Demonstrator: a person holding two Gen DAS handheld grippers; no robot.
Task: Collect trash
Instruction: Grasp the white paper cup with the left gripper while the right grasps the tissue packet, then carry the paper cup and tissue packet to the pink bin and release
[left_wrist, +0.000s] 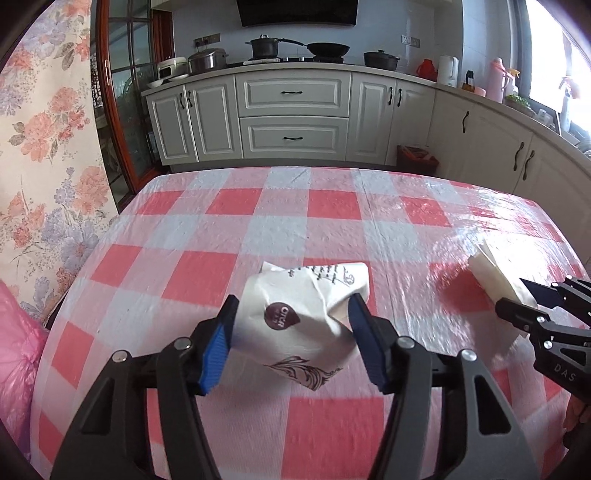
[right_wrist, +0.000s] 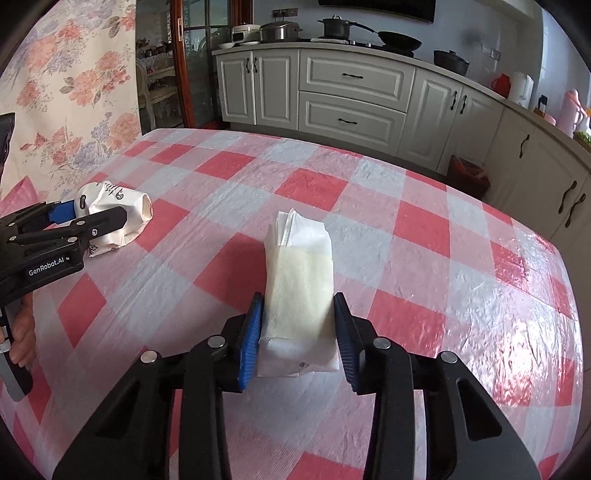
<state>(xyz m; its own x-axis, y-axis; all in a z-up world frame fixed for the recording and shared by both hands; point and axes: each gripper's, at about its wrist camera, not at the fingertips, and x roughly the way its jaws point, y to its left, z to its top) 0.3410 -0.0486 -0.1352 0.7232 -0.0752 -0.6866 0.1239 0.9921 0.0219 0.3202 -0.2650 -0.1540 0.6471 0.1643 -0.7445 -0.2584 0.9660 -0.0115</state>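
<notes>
A crumpled white paper cup (left_wrist: 288, 332) with a brown round logo lies on the checked tablecloth (left_wrist: 295, 206). My left gripper (left_wrist: 291, 299) is shut on it, its blue pads pressing both dented sides. The right wrist view shows the same cup (right_wrist: 129, 206) at the left, in the left gripper (right_wrist: 99, 210). A pale yellow and white tissue pack (right_wrist: 299, 273) lies lengthwise between the pads of my right gripper (right_wrist: 298, 295), which press on its near end. The left wrist view shows that pack (left_wrist: 491, 273) at the right, in the right gripper (left_wrist: 511, 293).
A pink plastic bag (left_wrist: 18, 350) hangs at the table's left edge beside a floral curtain (left_wrist: 44, 147). White kitchen cabinets (left_wrist: 291, 114) stand beyond the far edge, with a red bin (left_wrist: 417, 157) on the floor. A hand (right_wrist: 22, 332) holds the left gripper's handle.
</notes>
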